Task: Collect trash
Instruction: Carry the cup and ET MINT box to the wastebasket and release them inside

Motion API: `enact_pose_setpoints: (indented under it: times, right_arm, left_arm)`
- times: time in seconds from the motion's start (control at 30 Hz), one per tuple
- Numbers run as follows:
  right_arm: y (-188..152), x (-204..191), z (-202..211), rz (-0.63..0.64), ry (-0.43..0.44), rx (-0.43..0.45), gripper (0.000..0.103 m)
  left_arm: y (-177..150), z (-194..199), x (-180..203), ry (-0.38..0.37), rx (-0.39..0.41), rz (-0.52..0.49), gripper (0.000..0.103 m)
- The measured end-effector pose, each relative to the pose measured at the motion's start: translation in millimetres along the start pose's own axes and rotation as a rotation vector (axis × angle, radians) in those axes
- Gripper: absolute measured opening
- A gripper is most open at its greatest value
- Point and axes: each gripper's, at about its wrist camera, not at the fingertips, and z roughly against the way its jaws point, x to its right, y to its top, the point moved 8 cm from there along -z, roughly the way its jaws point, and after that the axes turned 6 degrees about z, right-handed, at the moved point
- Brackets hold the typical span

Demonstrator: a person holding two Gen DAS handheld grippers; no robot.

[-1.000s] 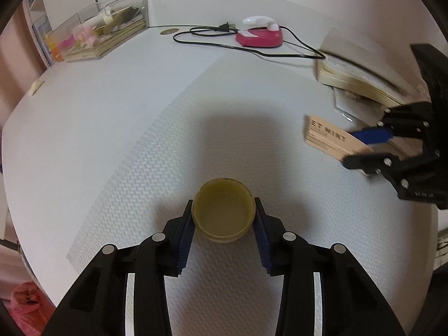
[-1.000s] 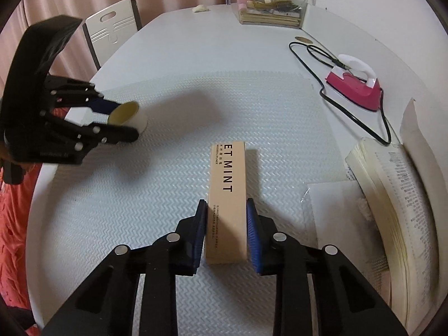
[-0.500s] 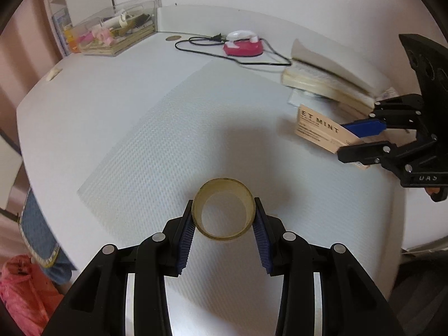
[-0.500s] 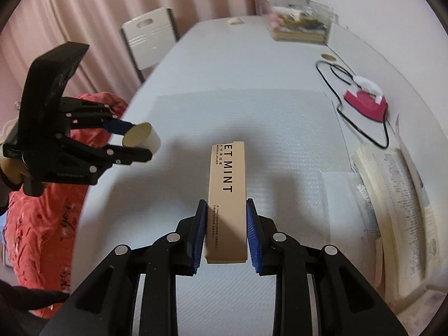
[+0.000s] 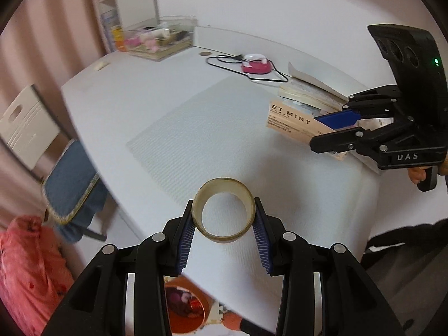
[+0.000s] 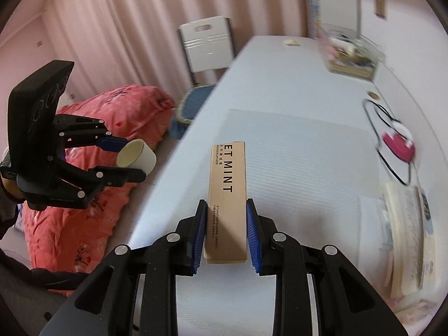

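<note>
1. At the far left of the right wrist view, a pink curtain (image 6: 117, 28) hangs behind a red floral bundle (image 6: 84, 168) that lies beside the table.
2. In front of that bundle the left gripper (image 6: 131, 162) is clamped on an empty tape ring (image 6: 137, 157), held in the air off the table's left edge; the left wrist view shows the ring (image 5: 224, 210) pinched between both blue pads (image 5: 184, 238), with the table edge and an orange bin (image 5: 186, 308) below it.
3. A white chair (image 6: 205, 46) with a blue cushion (image 6: 193, 103) stands at the table's long left side.
4. The white table (image 6: 280, 70) carries a ribbed mat (image 6: 294, 154) across its middle.
5. The right gripper (image 6: 226, 235) holds a tan cardboard box printed "ET MINT" (image 6: 227, 196) by its near end, jaws closed narrow on its long sides; the box points away, lifted above the mat.
6. To the right, a pink iron (image 6: 397, 145) with a black cord (image 6: 378, 117) sits on the table; it is blurred.
7. A clear storage box (image 6: 350, 56) stands at the far right corner.
8. An open book (image 6: 406, 238) lies along the right edge, near the gripper.
</note>
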Motion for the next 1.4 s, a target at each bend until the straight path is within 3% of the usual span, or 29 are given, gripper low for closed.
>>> enact_pose_setpoints:
  times: [0.27, 0.7, 0.9, 1.07, 1.4]
  right_arm:
    - [23.6, -57.7, -17.0, 0.122, 0.109, -0.009, 0.028]
    - [65.6, -203.2, -89.5, 0.371, 0.318, -0.085, 0.028]
    - [75.0, -256.5, -133.6, 0.419, 0.374, -0.126, 0.028]
    - [69.1, -290.9, -188.8, 0.386, 0.415, -0.182, 0.028]
    - [38.5, -305.3, -268.9, 0.365, 0.408, -0.301, 0.028]
  left_arm:
    - [-48.5, 42.6, -32.5, 0.098, 0.018, 0.153, 0.041]
    - [-142.0, 77.4, -111.8, 0.229, -0.009, 0.448, 0.041]
    - [-180.7, 73.2, -146.6, 0.241, -0.036, 0.553, 0.041]
    - [-204.3, 54.1, -171.0, 0.220, -0.054, 0.609, 0.041]
    - [-247.0, 7.0, -203.0, 0.161, -0.109, 0.666, 0.041]
